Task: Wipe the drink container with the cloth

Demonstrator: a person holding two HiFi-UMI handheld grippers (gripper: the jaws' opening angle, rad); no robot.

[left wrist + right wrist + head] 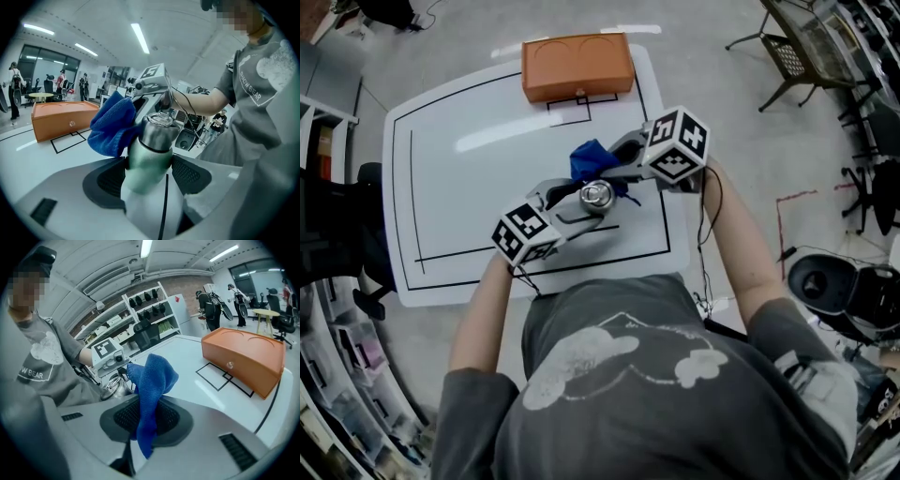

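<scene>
Over the near right of the white table (459, 178), head view has left gripper (581, 202) and right gripper (617, 171) both at the drink container (597, 195). Left gripper view: jaws clamped on its smooth, rounded steel body. Right gripper view: jaws pinching fuzzy blue cloth (151, 380) beside the shiny rim.

My pale grey left gripper (149, 161) has black dimpled pads (105, 183), and the brushed silver metal drink bottle (152, 140) shows a thin black band under its shiny neck, while against my matching grey right gripper (146, 416) the fuzzy cloth (151, 380) is deep blue. Each gripper's marker cube (677, 143) is white with bold black square patterns. The white rectangular table (450, 159) bears thin black outline lines, the rounded box (577, 66) on it is plain orange, and my T-shirt (675, 412) is dark grey with white cloud prints
</scene>
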